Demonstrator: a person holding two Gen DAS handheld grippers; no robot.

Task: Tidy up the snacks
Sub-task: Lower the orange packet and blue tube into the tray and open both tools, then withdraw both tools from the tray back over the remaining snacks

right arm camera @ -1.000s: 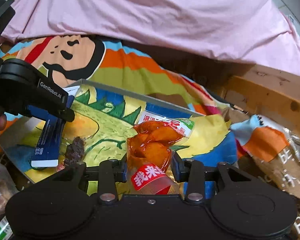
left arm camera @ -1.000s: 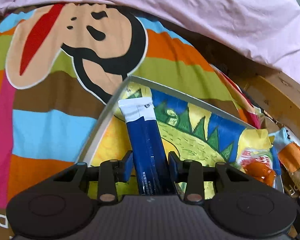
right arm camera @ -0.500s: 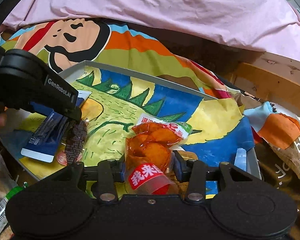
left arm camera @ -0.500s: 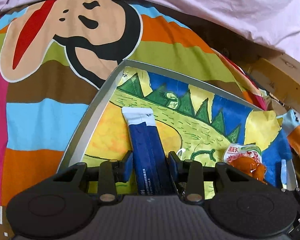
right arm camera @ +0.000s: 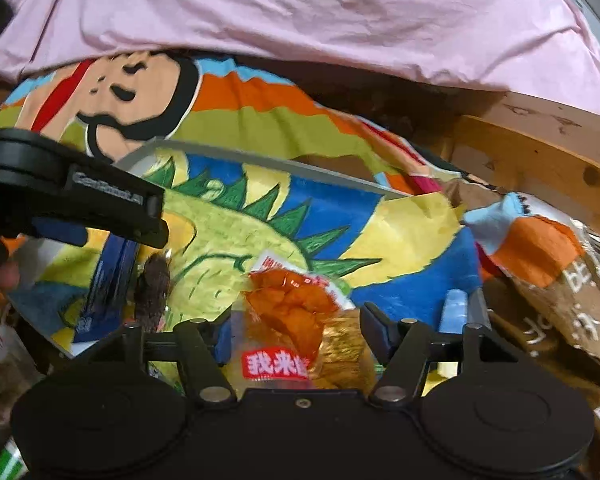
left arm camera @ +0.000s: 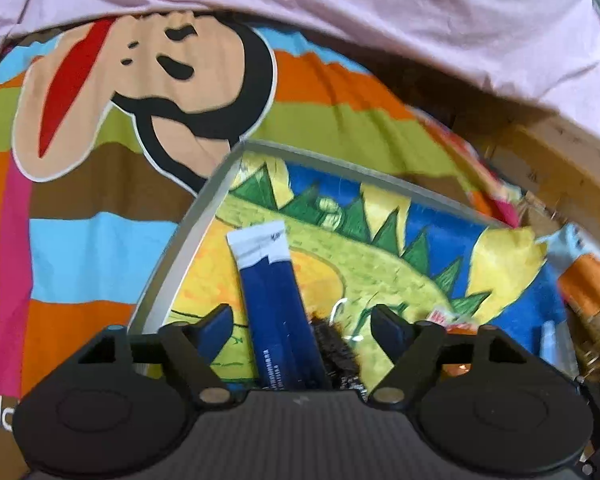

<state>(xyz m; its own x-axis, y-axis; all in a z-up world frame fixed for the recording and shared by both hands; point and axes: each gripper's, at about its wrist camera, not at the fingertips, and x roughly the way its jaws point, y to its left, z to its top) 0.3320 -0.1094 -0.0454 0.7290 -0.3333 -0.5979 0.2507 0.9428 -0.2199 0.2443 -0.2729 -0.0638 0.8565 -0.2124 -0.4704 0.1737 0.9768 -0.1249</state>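
The left gripper (left arm camera: pixel 302 322) has its jaws opening, spread wide with a gap on each side of the blue snack stick (left arm camera: pixel 278 312). The stick lies flat on the tray (left arm camera: pixel 180 256), its white end pointing toward 11 o'clock in the left wrist view, its dark blue body running down between the fingers without touching either pad. Just beside it, at 4 o'clock from its middle, sits a dark brown snack (left arm camera: pixel 338 350).

The right gripper (right arm camera: pixel 302 332) is also opening, its jaws parted around the orange snack bag (right arm camera: pixel 292 320). The bag rests on the tray with a red label at its near end; its left edge lies very close to the left pad, and a clear gap shows at the right pad. A gold-wrapped snack (right arm camera: pixel 346 344) lies against the bag at 4 o'clock.

In the right wrist view the left gripper reaches in from 9 o'clock, over the stick and the brown snack. The tray carries a bright dinosaur drawing and sits on a striped cartoon blanket (left arm camera: pixel 80 248). A pink sheet (right arm camera: pixel 300 12) fills the 12 o'clock area, and a wooden frame (right arm camera: pixel 540 152) stands at 2 o'clock.
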